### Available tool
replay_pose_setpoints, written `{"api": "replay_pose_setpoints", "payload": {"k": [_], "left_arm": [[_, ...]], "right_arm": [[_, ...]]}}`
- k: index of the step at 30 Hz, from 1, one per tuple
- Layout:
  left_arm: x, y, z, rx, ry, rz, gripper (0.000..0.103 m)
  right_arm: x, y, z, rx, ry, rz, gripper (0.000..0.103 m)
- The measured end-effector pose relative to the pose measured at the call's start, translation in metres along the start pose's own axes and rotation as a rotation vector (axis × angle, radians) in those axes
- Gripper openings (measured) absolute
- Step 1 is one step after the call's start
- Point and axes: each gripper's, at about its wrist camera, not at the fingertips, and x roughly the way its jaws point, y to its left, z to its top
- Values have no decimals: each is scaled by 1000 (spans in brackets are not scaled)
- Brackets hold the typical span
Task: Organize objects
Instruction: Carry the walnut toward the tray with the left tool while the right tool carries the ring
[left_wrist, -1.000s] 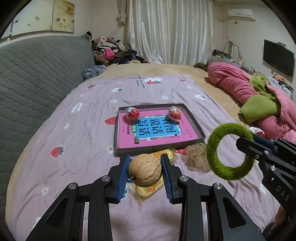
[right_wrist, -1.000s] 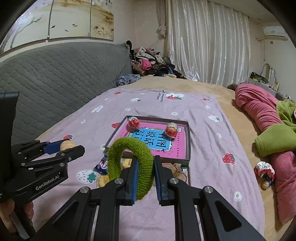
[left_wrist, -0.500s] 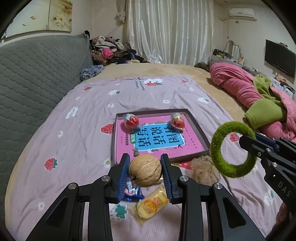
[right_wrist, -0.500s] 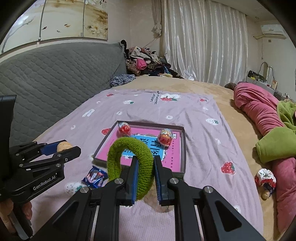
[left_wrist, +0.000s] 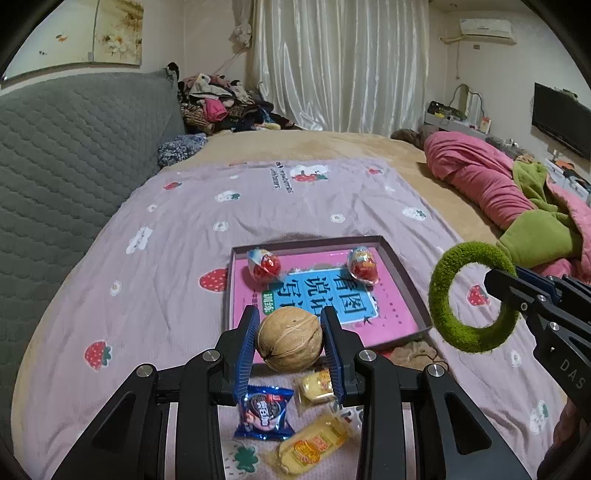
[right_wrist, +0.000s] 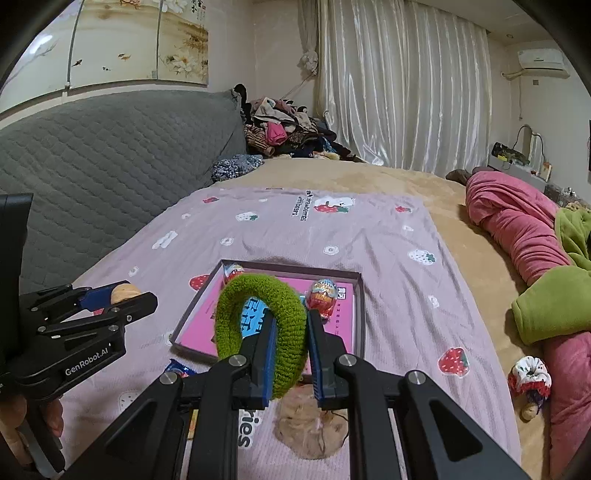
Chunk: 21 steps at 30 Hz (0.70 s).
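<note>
A lilac sheet (left_wrist: 295, 206) printed with strawberries is lying spread over the bed, with a tan blanket (left_wrist: 332, 144) showing beyond its far edge. A grey quilted headboard (right_wrist: 110, 147) is running along the left side. A heap of clothes (right_wrist: 284, 129) is sitting piled in the far corner beside pale curtains (left_wrist: 343, 62) hanging closed. A pink quilt (right_wrist: 517, 225) and a green blanket (right_wrist: 554, 306) are lying bunched along the right. An air conditioner (left_wrist: 487, 27) and a television (left_wrist: 561, 125) are hanging on the right wall.
</note>
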Motion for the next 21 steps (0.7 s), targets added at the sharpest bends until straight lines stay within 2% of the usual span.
{"api": "replay_pose_setpoints", "payload": {"k": [21], "left_arm": [[37,14,28,-8,17,34,35]], "right_arm": [[30,-3,24,1,4,-14,17]]}}
